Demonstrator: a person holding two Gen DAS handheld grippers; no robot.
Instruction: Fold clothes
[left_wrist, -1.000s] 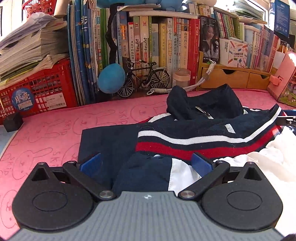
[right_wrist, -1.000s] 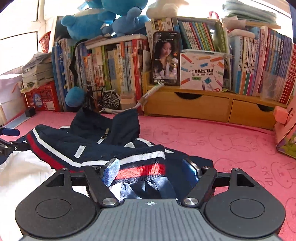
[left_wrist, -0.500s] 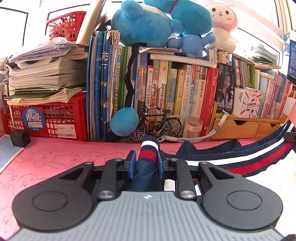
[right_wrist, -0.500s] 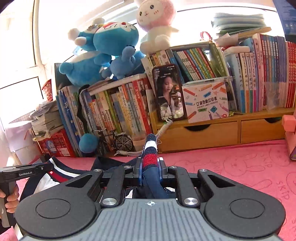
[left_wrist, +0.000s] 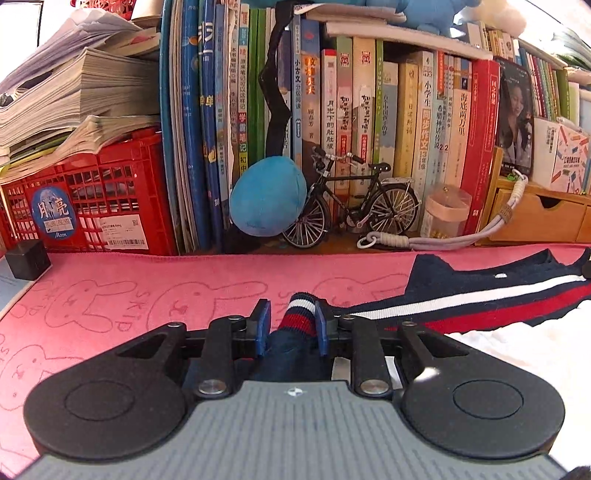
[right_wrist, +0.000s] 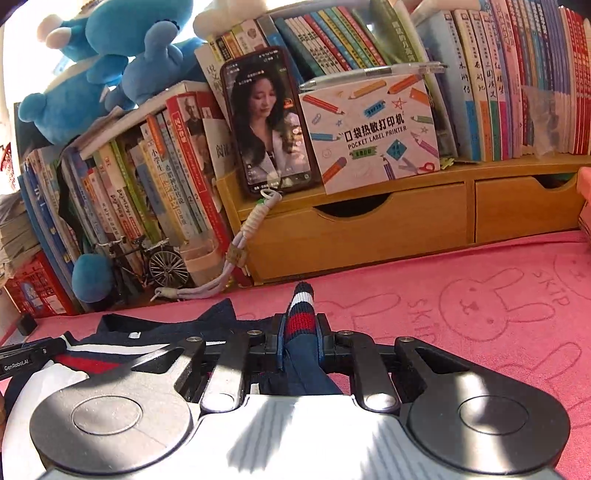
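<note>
- Nearest to us, our left gripper (left_wrist: 291, 326) is pinched narrow on a bunched fold of the jacket's striped hem (left_wrist: 301, 314); the fold leans toward the right-hand blue pad, with a small gap showing at the other.
- Our right gripper (right_wrist: 300, 338) is clamped tight on another fold of the same navy, white and red hem (right_wrist: 302, 314), which stands up between its jaws.
- Between the two grips the jacket (left_wrist: 491, 291) stretches across the pink rabbit-print mat (left_wrist: 147, 291): in the left view it runs off toward the right edge of the mat, navy on the far side, its white part (left_wrist: 517, 354) nearer us.
- In the right view the jacket (right_wrist: 162, 332) lies toward the left edge of the mat (right_wrist: 480, 295).
- Along the far edge of the mat, we see a model bicycle (left_wrist: 351, 199), a blue plush ball (left_wrist: 267, 195) and a looped cord (left_wrist: 424, 240).
- At the far left corner sits a red crate (left_wrist: 92, 195), with a small black block (left_wrist: 28, 258) beside it.
- Behind stand rows of books (left_wrist: 369, 110) and wooden drawers (right_wrist: 369, 229) bearing a phone (right_wrist: 267, 122).
</note>
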